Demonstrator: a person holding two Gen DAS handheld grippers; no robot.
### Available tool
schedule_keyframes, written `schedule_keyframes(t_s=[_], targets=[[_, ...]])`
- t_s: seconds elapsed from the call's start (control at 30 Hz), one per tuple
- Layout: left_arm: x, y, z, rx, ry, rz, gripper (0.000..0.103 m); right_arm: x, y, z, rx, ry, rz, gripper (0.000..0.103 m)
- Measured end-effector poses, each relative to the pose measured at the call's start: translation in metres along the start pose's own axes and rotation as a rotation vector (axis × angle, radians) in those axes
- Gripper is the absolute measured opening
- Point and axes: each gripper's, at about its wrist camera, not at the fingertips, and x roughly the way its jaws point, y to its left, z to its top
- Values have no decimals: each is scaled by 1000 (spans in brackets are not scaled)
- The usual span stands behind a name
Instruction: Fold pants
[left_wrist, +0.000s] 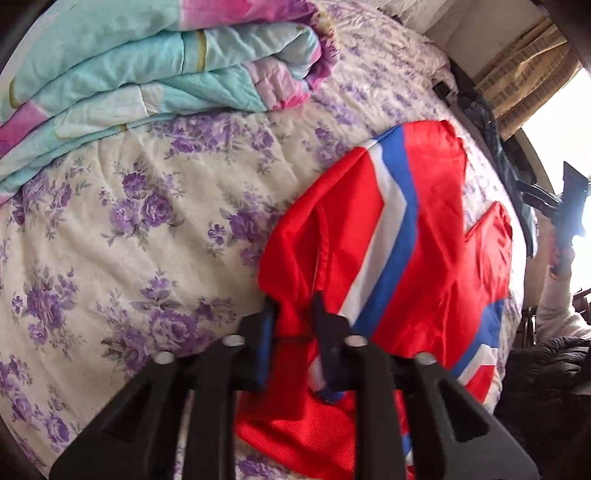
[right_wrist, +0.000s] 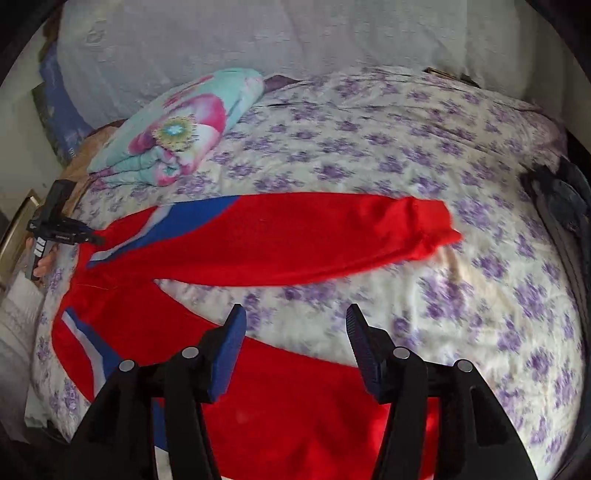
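**Waistband pinched, legs not yet brought together**

My left hand-held gripper is clamped on a bunched fold of the red pants at the waist end; cloth sits between its fingers. My right hand-held gripper hangs with fingers apart, holding nothing, just above the nearer leg.

The pants lie spread on the bed, legs splayed in a V: the far leg runs ahead of my right gripper and off to its right, with bare bedspread between the two legs.

Judgement: lay one leg over the other next. To do it well, keep the left pinch firm as an anchor, take the nearer leg low by its cuff or seam, and line up the striped side seams before letting go.

No containers in view. A folded quilt rests beyond my left gripper, to its left.
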Motion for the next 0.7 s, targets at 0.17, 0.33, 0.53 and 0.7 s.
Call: schedule_keyframes(t_s=[0.17, 0.33, 0.53, 0.7], targets=[[-5, -2, -8, -19, -44, 36, 14, 68, 96, 82, -261, 41, 190, 61], [-11, 1, -9, -36, -66, 63, 14, 154, 165, 133, -459, 189, 232, 63], [-16, -6, -13, -18, -82, 57, 14, 207, 195, 146, -581, 303, 246, 63], [-18, -8, -13, -11, -93, 49, 14, 246, 204, 143, -624, 418, 267, 77]])
